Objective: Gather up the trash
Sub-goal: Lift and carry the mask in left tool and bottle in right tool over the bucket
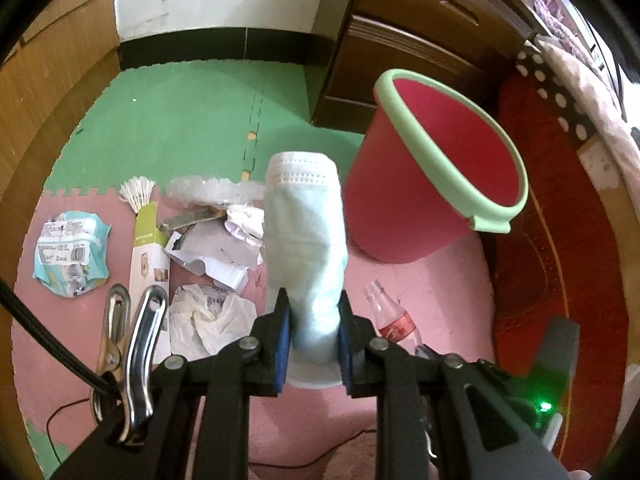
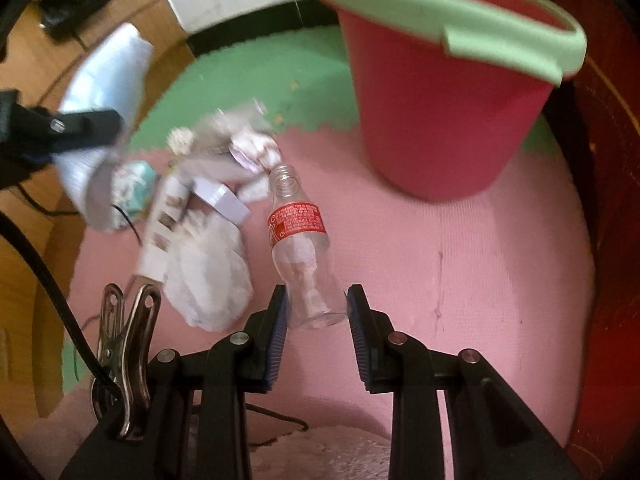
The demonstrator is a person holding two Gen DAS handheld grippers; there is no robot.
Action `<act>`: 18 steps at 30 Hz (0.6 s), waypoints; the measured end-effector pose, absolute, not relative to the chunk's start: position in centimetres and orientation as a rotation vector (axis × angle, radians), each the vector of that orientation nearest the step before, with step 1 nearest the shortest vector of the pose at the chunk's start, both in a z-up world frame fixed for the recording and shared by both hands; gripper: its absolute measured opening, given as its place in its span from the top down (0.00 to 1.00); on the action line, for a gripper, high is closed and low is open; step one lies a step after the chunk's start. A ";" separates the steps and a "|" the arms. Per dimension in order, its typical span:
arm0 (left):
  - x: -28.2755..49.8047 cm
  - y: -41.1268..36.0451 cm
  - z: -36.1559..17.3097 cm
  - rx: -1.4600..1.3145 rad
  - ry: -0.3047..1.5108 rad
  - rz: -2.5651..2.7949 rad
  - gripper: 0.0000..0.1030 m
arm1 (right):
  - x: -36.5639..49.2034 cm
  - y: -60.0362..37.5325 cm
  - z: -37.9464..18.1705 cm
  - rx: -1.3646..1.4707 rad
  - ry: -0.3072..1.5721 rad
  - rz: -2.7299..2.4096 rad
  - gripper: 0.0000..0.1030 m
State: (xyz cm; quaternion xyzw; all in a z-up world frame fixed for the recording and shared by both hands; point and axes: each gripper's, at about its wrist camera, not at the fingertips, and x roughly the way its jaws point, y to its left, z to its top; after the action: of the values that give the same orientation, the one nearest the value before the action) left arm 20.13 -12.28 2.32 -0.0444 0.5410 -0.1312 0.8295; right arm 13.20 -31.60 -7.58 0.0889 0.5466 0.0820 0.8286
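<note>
Pink and green foam mats [image 1: 188,120] cover the floor, with a wooden cabinet [image 1: 420,40] behind and a red bucket with a pale green rim [image 1: 460,148] standing near it. Its inside looks empty as far as the left view shows, so I judge the collecting is only at its start. The left gripper [image 1: 314,336] pinches a folded pale blue face mask [image 1: 304,232], which stands up between the blue pads, and the right gripper [image 2: 318,320] is closed on the base of a clear plastic bottle [image 2: 302,248] with a red label and no cap. Both things are held above the mat, near the bucket but not over it. On the floor a pile of trash [image 1: 212,240] is left: crumpled white tissue [image 1: 208,316], a long carton box [image 1: 150,248], torn paper, a crushed blue wrapper [image 1: 72,252] and a clear plastic piece.
</note>
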 end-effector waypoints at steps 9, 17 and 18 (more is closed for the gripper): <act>20.0 -13.3 5.5 -0.076 1.090 -0.292 0.80 | 12.7 -32.6 -1.9 0.251 1.035 0.190 0.71; 21.8 -16.3 8.2 -0.062 1.113 -0.282 0.80 | 13.5 -35.3 1.6 0.282 1.014 0.246 0.71; 22.2 -16.9 8.6 -0.061 1.117 -0.285 0.80 | 13.7 -35.6 2.0 0.288 1.016 0.250 0.71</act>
State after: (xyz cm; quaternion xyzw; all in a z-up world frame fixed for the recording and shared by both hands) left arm 22.22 -16.85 8.63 -0.0288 0.5280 -0.1349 0.8380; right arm 13.70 -35.57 1.96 0.1369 0.4836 0.1192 0.8562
